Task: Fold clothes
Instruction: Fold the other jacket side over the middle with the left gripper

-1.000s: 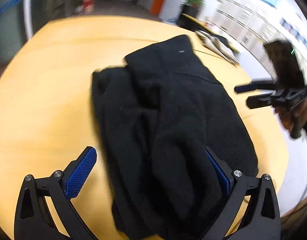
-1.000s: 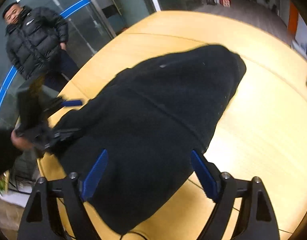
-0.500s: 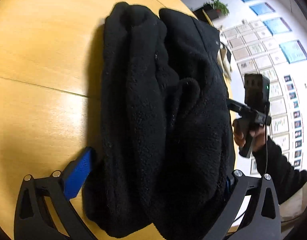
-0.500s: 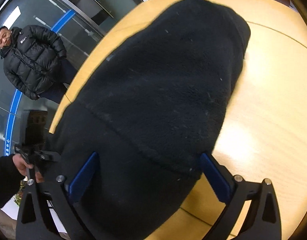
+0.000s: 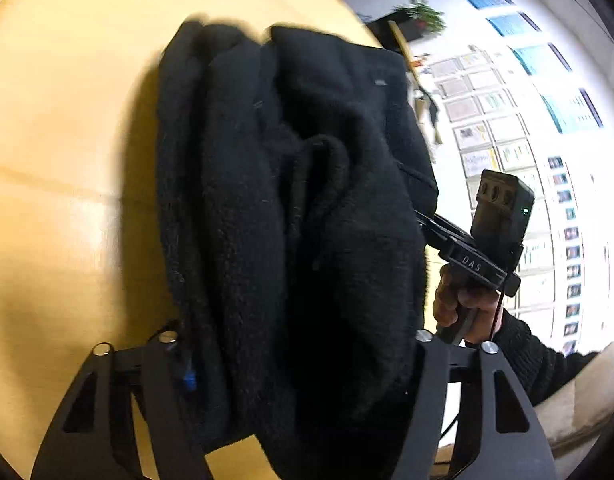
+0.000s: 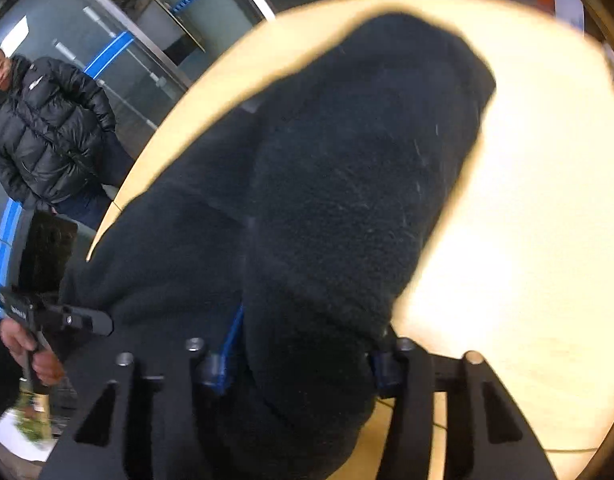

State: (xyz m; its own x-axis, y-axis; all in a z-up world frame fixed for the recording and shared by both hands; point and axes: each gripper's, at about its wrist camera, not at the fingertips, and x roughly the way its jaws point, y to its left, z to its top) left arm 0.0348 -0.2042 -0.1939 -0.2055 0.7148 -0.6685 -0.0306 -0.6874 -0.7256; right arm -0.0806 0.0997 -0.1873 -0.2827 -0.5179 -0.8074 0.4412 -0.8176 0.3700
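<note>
- My left gripper is clamped on a thick bunch of the black fleece; the cloth fills the whole gap between the fingers, and only a sliver of one blue pad shows at the left finger.
- My right gripper is likewise closed on the fleece, the fabric packed between its blue pads and spilling forward over them.
- The fleece lies bunched on the round wooden table, in long rolled folds running away from the left camera; its near end is held in both grippers.
- From the left wrist I see the right gripper at the fleece's right edge, its fingers buried in the cloth, and my right hand around its handle.
- From the right wrist I see the left gripper at the fleece's left edge, with my left hand on its grip.
- The table is bare and bright to the right of the fleece in the right view.
- A man in a black puffer jacket stands beyond the table edge, in front of glass doors.
- A wall of posters and a potted plant sit past the table in the left view.
</note>
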